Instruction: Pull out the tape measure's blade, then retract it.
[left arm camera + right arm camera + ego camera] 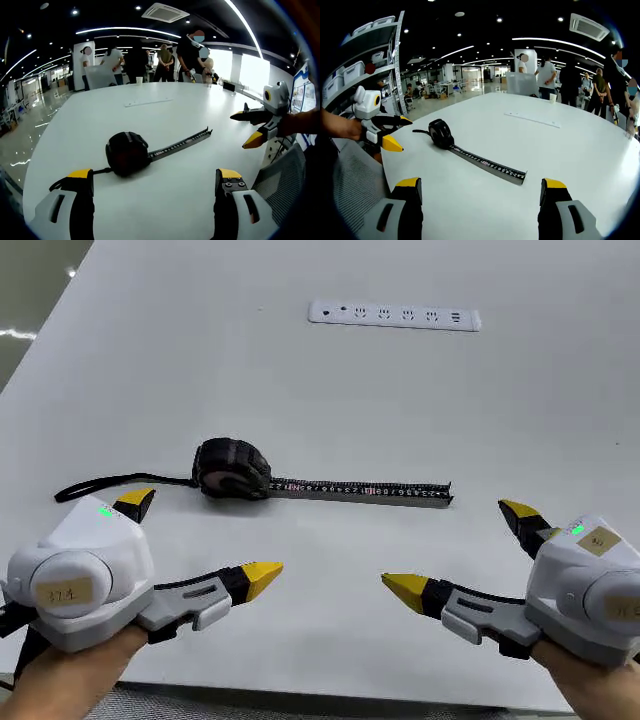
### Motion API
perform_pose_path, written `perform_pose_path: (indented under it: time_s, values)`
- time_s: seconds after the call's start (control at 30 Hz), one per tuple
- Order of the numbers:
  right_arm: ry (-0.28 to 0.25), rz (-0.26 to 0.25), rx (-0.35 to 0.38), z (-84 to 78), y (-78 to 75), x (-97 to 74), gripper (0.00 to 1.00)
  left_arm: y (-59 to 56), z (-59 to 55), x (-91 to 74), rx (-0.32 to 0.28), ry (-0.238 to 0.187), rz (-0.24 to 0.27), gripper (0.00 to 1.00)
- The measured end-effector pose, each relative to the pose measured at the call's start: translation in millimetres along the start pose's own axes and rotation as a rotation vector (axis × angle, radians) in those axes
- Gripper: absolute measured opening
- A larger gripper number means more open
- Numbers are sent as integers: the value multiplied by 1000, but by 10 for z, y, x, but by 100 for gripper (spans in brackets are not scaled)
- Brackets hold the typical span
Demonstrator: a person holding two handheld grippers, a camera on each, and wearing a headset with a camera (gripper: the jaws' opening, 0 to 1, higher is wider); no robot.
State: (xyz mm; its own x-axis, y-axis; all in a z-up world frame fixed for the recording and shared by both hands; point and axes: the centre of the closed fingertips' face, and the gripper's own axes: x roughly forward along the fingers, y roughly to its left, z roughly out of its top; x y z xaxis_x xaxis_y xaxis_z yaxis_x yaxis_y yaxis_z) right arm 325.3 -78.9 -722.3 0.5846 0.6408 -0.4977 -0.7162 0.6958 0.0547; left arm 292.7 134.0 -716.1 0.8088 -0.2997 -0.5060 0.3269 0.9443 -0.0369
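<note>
A black tape measure lies on the white table, its blade drawn out to the right and flat on the surface, its strap trailing left. My left gripper hovers open near the front edge, left of and short of the case. On the other side my right gripper is open too, near the blade's end and touching nothing. Each gripper appears in the other's view: the right gripper and the left gripper.
A white power strip lies at the table's far side. Several people stand beyond the table. Shelves with bins line one wall. The table's front edge runs just under my hands.
</note>
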Motion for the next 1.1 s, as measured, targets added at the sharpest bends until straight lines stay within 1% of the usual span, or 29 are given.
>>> perform_pose_path:
  time_s: [0.13, 0.27, 0.5, 0.63, 0.83, 1.1]
  values:
    - [1, 3, 6, -6, 10, 1, 99, 9, -3, 18, 1, 1, 7, 99]
    - [1, 2, 5, -8, -3, 7, 99, 22, -13, 30, -18, 2, 18, 99]
    - [6, 5, 5, -21, -10, 15, 99, 28, -6, 52, -30, 5, 31, 99]
    - [9, 15, 8, -30, 3, 16, 99, 27, -5, 65, -39, 8, 35, 99]
    - [20, 38, 8, -52, 15, 21, 99, 25, -3, 88, -33, 16, 39, 98]
    - [30, 60, 1, -53, -36, 53, 99, 34, 13, 131, -37, 26, 49, 96]
